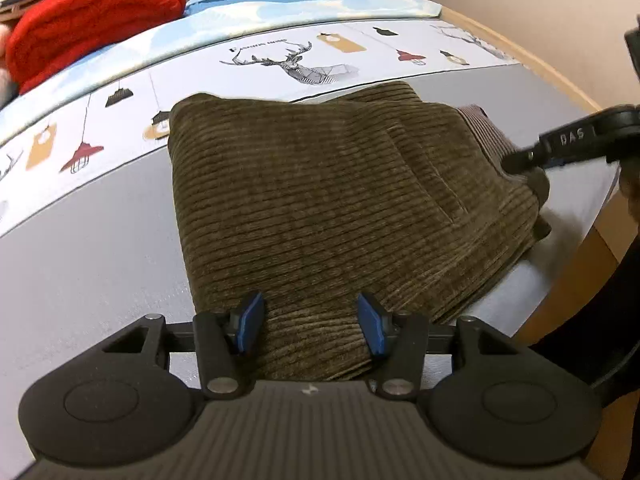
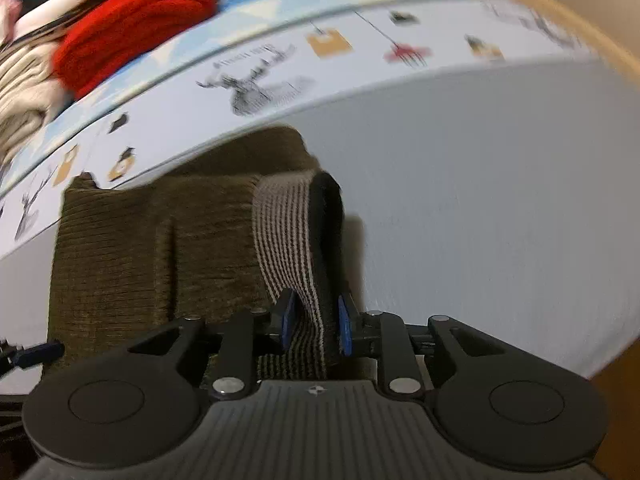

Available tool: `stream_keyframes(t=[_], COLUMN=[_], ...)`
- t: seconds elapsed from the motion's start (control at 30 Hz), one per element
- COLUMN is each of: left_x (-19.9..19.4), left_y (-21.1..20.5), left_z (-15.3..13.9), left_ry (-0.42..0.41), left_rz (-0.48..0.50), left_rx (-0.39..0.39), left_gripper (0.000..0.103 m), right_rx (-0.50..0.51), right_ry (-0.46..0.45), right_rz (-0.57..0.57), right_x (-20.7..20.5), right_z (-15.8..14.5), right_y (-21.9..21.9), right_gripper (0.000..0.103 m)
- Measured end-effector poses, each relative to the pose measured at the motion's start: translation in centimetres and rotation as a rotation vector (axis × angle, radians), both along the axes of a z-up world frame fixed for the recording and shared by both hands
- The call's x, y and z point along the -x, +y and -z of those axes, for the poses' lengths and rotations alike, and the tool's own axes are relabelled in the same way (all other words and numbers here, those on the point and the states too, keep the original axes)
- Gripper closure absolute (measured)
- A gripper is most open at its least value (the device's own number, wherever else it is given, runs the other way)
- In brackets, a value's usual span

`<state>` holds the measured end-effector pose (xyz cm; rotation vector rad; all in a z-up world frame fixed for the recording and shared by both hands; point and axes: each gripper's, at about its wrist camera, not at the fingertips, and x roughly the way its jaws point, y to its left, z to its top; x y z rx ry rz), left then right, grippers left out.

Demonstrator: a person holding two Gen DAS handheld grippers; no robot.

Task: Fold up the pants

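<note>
- At the near edge of the bed, I see my left tongs (image 1: 311, 326) spread wide, their blue pads (image 1: 252, 322) standing apart over the near hem of the folded pants (image 1: 320, 200), pinching nothing.
- Just ahead of my right tongs (image 2: 316, 326), the jaws are nearly together on the striped waistband (image 2: 288, 240), a pale ribbed strip with a dark lining that rises between the blue pads.
- The pants are olive-brown corduroy, folded into a thick squarish stack that lies flat on the grey sheet (image 1: 100, 260) of the bed, its ribs running across my left view.
- In the left view the right tongs (image 1: 520, 162) come in from the right side and meet the far right corner of the stack, where the waistband shows.
- Beyond the stack runs a white band of the bedding printed with a deer head (image 1: 300, 62) and hanging lamps.
- Farther back lies pale blue bedding (image 1: 300, 4), and at the far left sits a red knitted garment (image 1: 92, 20) on a heap of other clothes, blurred in the right view.
- A wooden bed frame (image 1: 560, 76) curves along the right side.
</note>
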<state>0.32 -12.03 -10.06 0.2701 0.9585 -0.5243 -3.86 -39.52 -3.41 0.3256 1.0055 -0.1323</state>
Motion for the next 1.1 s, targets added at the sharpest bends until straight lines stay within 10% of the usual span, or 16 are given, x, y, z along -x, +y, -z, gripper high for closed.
stream_keyframes(t=[0.3,0.47,0.7,0.8,1.1], left_x=[-1.6,-5.6,-13.7,-16.0,-12.1], left_y=[0.7,1.2,1.1,2.3,3.4], left_z=[-1.6,-4.5,-1.5,1.6,-4.3], left_ry=[-0.01,-0.138,-0.197,-0.102,-0.002], left_rz=[-0.063,-0.085,-0.077,-0.128,-0.032], left_rx=[0.074,0.119,0.002,0.034,0.059], left_gripper=[0.046,0.069,0.08,0.078,0.076], right_rx=[0.208,0.197,0.193,0.191,0.123], right_ry=[-0.324,-0.023,-0.065,-0.072,-0.184], right_rz=[-0.195,-0.326,-0.368,-0.388,-0.287], right_x=[2.7,1.3,1.5,1.9,-0.9], right_z=[-4.6,0.7,0.3,0.3,-2.7], right_y=[3.7,4.4,3.9,4.5,2.9], right_gripper=[0.076,0.077,0.077,0.077,0.064])
